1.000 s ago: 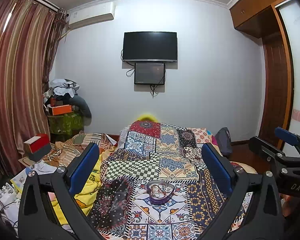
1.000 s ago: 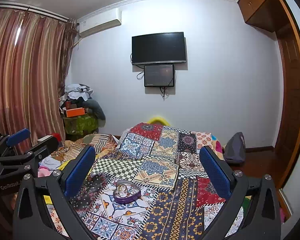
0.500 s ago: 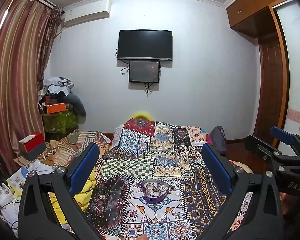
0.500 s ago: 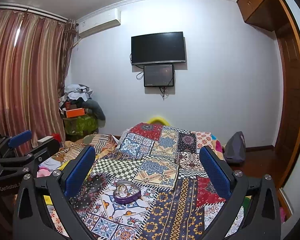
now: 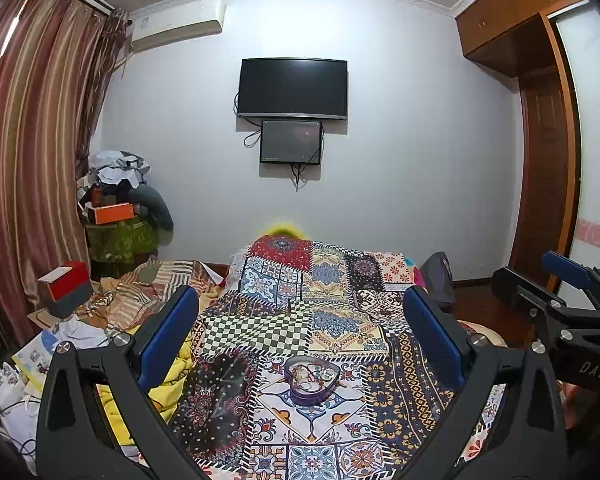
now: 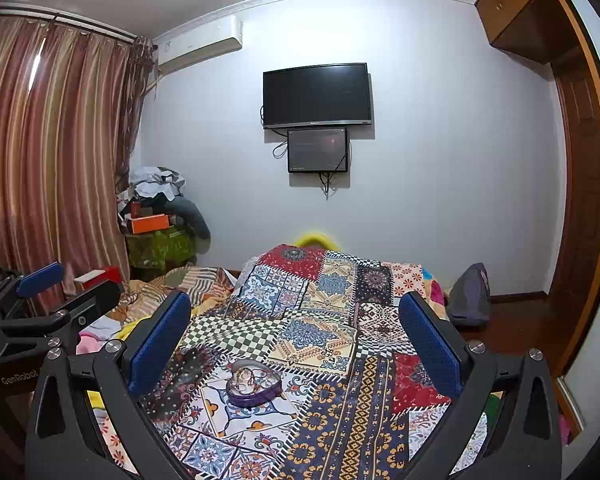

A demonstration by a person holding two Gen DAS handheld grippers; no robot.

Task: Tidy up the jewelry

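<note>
The heart-shaped purple dish (image 5: 311, 383) sat on the patchwork bedspread (image 5: 332, 320), roughly mid-bed, w/ a tangle of jewelry (image 5: 309, 373) heaped inside: rings and thin chains prob., too small to sort out. Judged as light stuff, chains limp and snag-prone, small metal pieces slippery; dish itself looked rigid w/ a low wall, and on soft bedding it'd likely tip or slide if pushed sideways. Best grab is prob. one piece at a time, pinched from above at a loop or band, or the dish by its rim at a lobe. Left gripper (image 5: 300, 344) was spread wide, nothing between its blue pads (image 5: 168, 334), held above the bed w/ the dish between and beyond the fingers, no contact. Right gripper (image 6: 296, 344) likewise gaped wide and empty, level w/ the left and off to its side, dish (image 6: 254, 384) ahead toward its left finger. Both pointed fwd along the bed toward the wall TV (image 6: 317, 95), tilted slightly down.
</note>
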